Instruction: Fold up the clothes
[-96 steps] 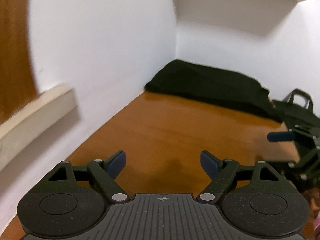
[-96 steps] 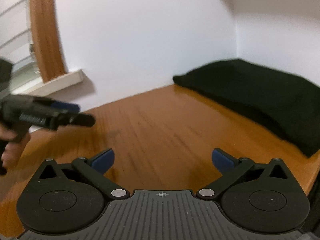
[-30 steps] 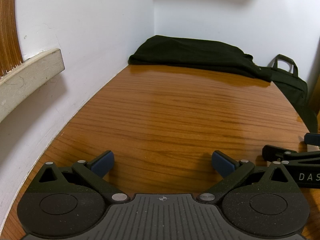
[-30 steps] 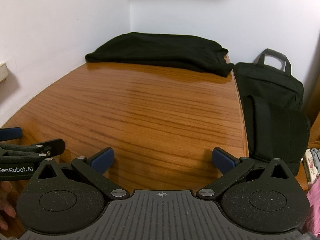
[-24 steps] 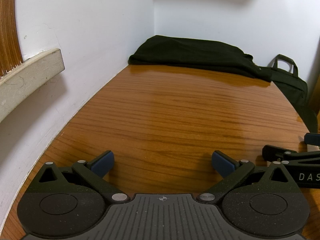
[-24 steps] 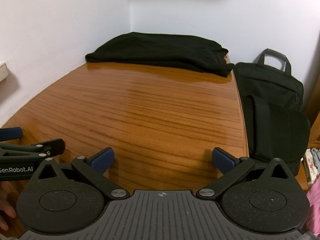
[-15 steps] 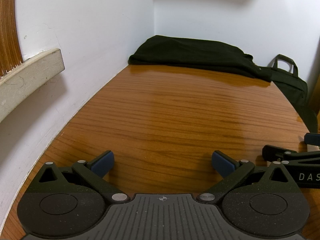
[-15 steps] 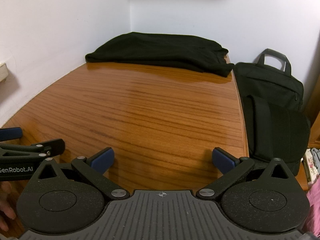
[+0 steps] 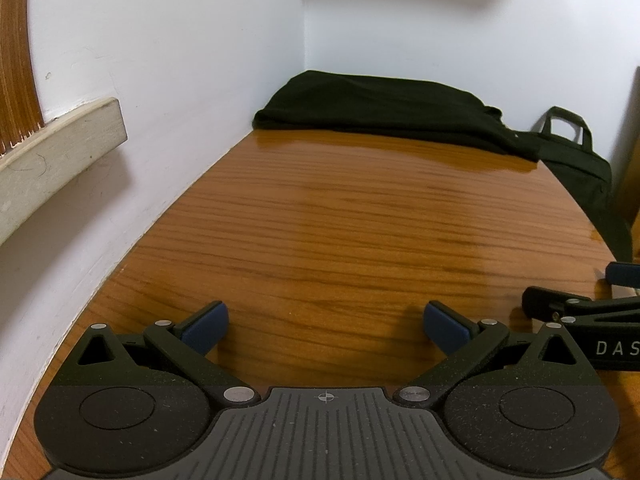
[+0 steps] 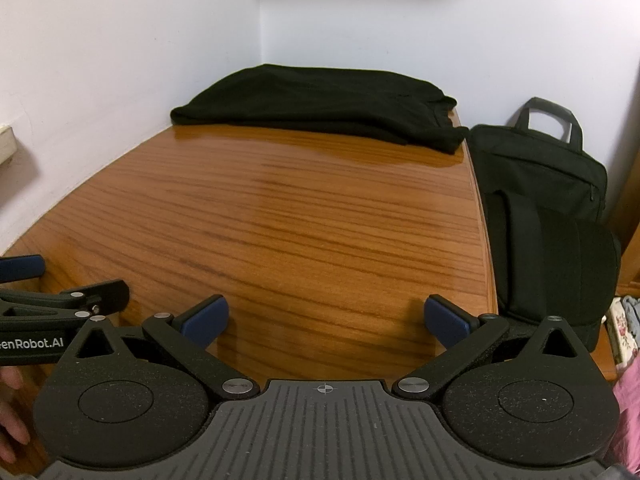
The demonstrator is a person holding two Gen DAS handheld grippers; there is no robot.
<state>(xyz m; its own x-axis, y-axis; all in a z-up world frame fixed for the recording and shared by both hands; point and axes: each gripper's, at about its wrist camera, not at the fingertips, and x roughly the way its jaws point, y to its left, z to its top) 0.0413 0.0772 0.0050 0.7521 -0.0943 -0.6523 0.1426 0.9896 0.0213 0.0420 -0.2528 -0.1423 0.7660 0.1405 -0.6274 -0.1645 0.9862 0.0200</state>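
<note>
Both tools spread wide, gripping nothing: left tool [image 9: 326, 328] low over the bare worktop [image 9: 360, 232], right tool [image 10: 326, 320] just beside it on its right. Well ahead of both, the black garment [image 10: 320, 106] lies bunched in the far corner. A bag [image 10: 548, 216] stands right of the right tool.

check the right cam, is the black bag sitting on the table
No, the bag stands beside the table, past its right edge, with the black garment alone on the wood.
</note>
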